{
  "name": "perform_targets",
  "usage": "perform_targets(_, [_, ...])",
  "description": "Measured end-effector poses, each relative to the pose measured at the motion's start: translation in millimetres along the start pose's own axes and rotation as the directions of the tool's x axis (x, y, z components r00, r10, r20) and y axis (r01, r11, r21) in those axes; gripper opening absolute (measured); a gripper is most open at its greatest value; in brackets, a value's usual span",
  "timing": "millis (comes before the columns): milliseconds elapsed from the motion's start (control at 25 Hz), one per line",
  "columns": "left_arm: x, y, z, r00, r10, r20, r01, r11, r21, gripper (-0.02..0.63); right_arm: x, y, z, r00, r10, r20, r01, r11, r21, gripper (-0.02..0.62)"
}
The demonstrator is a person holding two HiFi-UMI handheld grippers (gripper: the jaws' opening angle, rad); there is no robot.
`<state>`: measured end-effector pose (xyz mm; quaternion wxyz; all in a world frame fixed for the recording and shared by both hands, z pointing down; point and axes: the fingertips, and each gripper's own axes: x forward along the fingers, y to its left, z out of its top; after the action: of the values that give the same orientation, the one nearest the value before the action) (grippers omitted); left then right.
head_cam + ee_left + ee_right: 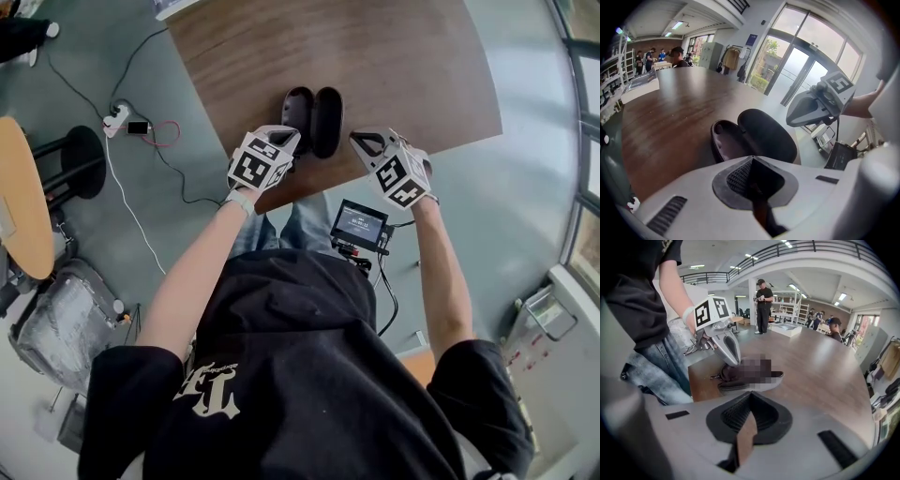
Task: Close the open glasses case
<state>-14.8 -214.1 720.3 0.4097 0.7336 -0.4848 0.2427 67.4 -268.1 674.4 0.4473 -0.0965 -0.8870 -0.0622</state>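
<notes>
"Where's the glasses case (pixel 314 120) from where you stand?"

"On the brown wooden table (pixel 422 66), close to the edge on the person's side. It sits just ahead of both pairs of jaws, between the two tips and nearer the left one."

"Open?"

"Wide open. It's a dark oval clamshell with its two halves spread side by side, meeting along their long sides. In the left gripper view, the half to the left of the jaws is a shallow hollow with a dull purplish-brown lining. The half to the right looks smooth and black."

"And the left gripper (pixel 289 142)?"

"Its jaws are drawn together with only a thin dark slit between them, and they're empty. The case lies straight ahead of them. The tip sits over the near end of the hollow half, but I can't tell whether it touches."

"The right gripper (pixel 361 142)?"

"Much the same. Its jaws are pinched to a narrow slit with a sliver of table showing through, and they hold nothing. The tip is just beside the black half, with a small gap of table between. In the right gripper view the case lies low and flat ahead of the jaws, and the left gripper's point stands over its near end."
</notes>
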Motion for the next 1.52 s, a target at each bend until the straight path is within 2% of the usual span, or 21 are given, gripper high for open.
perform_targets(360, [5.9, 5.7, -7.5, 0.999, 0.030, 0.011, -0.029, 0.999, -0.043, 0.005, 22.5, 4.7, 7.1, 0.996, 0.084, -0.006, -0.084, 0.995, -0.059, -0.012])
perform_targets(600, [5.9, 8.0, -16.2, 0.999, 0.053, 0.006, -0.053, 0.999, -0.008, 0.005, 27.5, 7.8, 30.5, 0.995, 0.101, 0.017, -0.098, 0.988, -0.116, -0.012])
perform_targets(760, [8.6, 4.9, -20.3, 0.999, 0.047, 0.022, -0.047, 0.999, -0.012, 0.005, 32.5, 9.9, 46.7, 0.993, 0.116, 0.031, -0.109, 0.982, -0.156, -0.012])
perform_targets(1000, [-0.8, 1.8, -21.1, 0.996, 0.040, 0.076, -0.037, 0.998, -0.042, 0.005, 45.1, 21.5, 72.0, 0.989, 0.140, 0.038, -0.127, 0.965, -0.230, -0.012])
perform_targets(1280, [-35.1, -0.1, -20.2, 0.990, 0.060, 0.131, -0.052, 0.997, -0.065, 0.005, 54.9, 29.7, 84.9, 0.987, 0.157, 0.048, -0.141, 0.960, -0.241, -0.012])
perform_targets(1520, [-79.6, 7.3, 16.0, 0.969, 0.085, 0.233, -0.078, 0.996, -0.038, 0.005, 65.7, 35.6, 92.6, 0.986, 0.151, 0.071, -0.133, 0.969, -0.210, -0.012])
